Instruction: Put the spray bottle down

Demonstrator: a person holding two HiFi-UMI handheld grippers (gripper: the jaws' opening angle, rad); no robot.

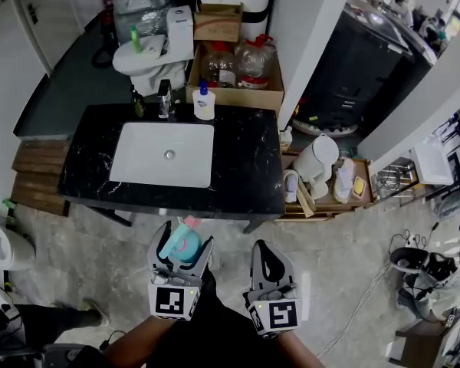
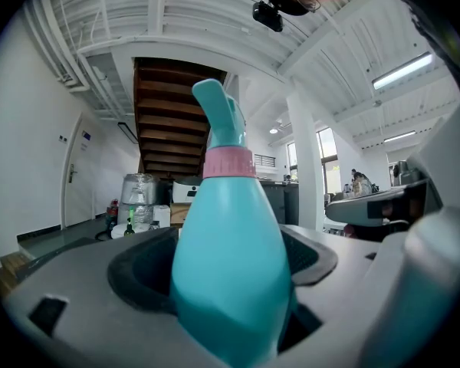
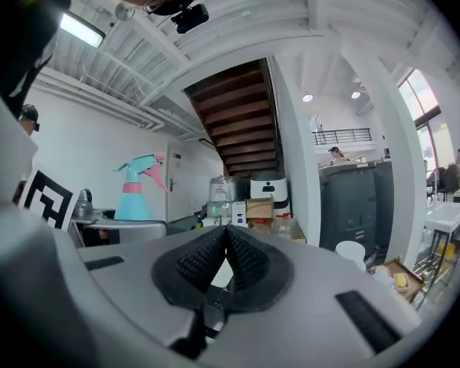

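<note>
A teal spray bottle [image 1: 182,245] with a pink collar and trigger stands upright in my left gripper [image 1: 182,244], whose jaws are shut on its body. The left gripper view shows the spray bottle [image 2: 228,267] filling the space between the jaws. It is held in the air in front of the black counter [image 1: 245,167], short of its near edge. My right gripper [image 1: 269,265] hangs beside it to the right, shut with its pads touching and nothing between them. In the right gripper view the spray bottle [image 3: 138,190] shows at the left.
A white sink [image 1: 162,154] is set in the counter. A white soap bottle [image 1: 204,102], a faucet [image 1: 165,98] and a dark bottle [image 1: 138,103] stand along its far edge. Behind are a toilet [image 1: 149,52] and cardboard boxes [image 1: 234,75]. A white kettle [image 1: 317,159] sits at the right.
</note>
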